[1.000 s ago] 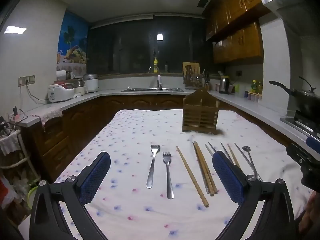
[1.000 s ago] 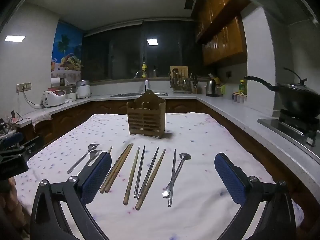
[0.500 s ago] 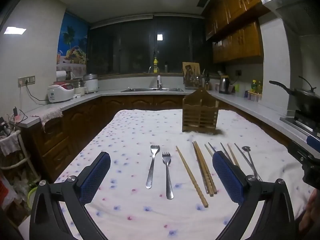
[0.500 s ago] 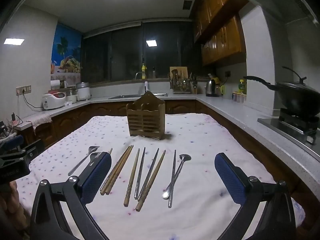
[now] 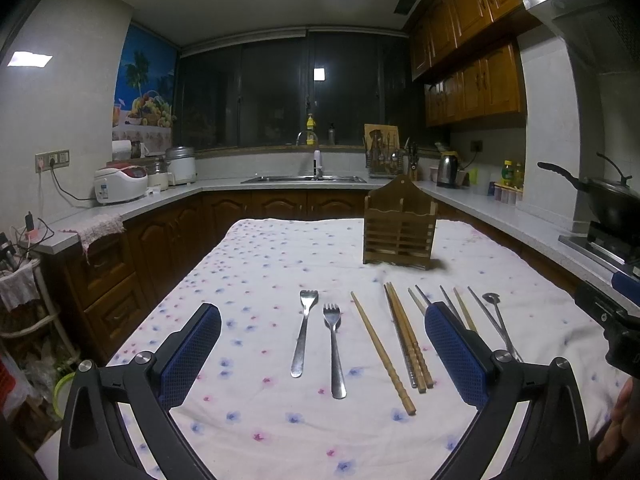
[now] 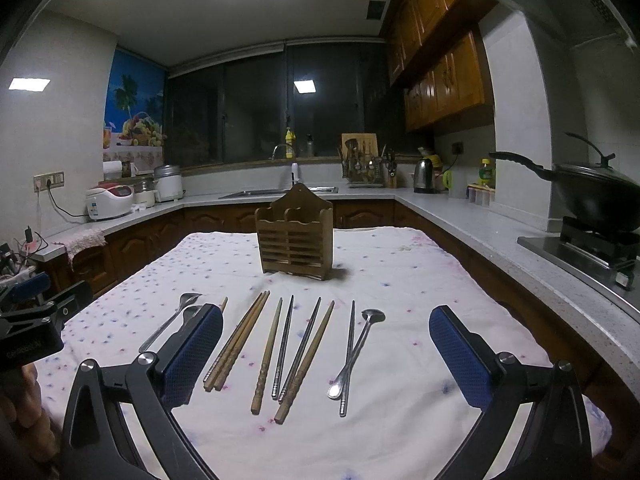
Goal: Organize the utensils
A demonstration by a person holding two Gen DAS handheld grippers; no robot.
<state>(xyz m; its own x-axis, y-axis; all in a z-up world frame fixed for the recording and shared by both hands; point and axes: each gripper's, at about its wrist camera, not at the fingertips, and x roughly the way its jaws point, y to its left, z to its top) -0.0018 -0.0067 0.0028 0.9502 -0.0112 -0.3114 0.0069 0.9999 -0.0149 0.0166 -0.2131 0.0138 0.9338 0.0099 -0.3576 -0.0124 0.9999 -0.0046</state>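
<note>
Left wrist view
Left tool (image 5: 322, 340): two black arms tipped with blue cross-hatched rubber pads, spread wide, holding nothing, above the near edge of the counter.
Counter (image 5: 256, 264): draped in a soft white cloth dotted with small pink and blue flowers, lightly creased.
Two slim stainless steel forks (image 5: 320, 340): lying side by side between the pads, tines pointing away, polished handles near but apart.
Pale round wooden chopsticks (image 5: 383, 352): one lies alone just right of the forks; a tight bundle with turned, ridged ends lies beside it.
Slatted brown wooden utensil holder (image 5: 399, 226): upright at the far right of the cloth, peaked back panel, open compartments, well beyond the row of utensils.

Right wrist view
Right tool (image 6: 326, 346): the same black arms and blue textured pads, spread wide and empty over the row of utensils.
Thin grey metal chopsticks (image 6: 284, 346): smooth straight rods, laid alternately with the wooden ones, fanning towards the holder.
Small steel spoon with a round bowl (image 6: 356, 350): its handle crosses a single metal chopstick at the right end of the row.
Forks: partly hidden behind the left pad; only the upper ends show.
Black wok with a long handle (image 6: 592, 190): sits on the stove at the right, off the cloth.
</note>
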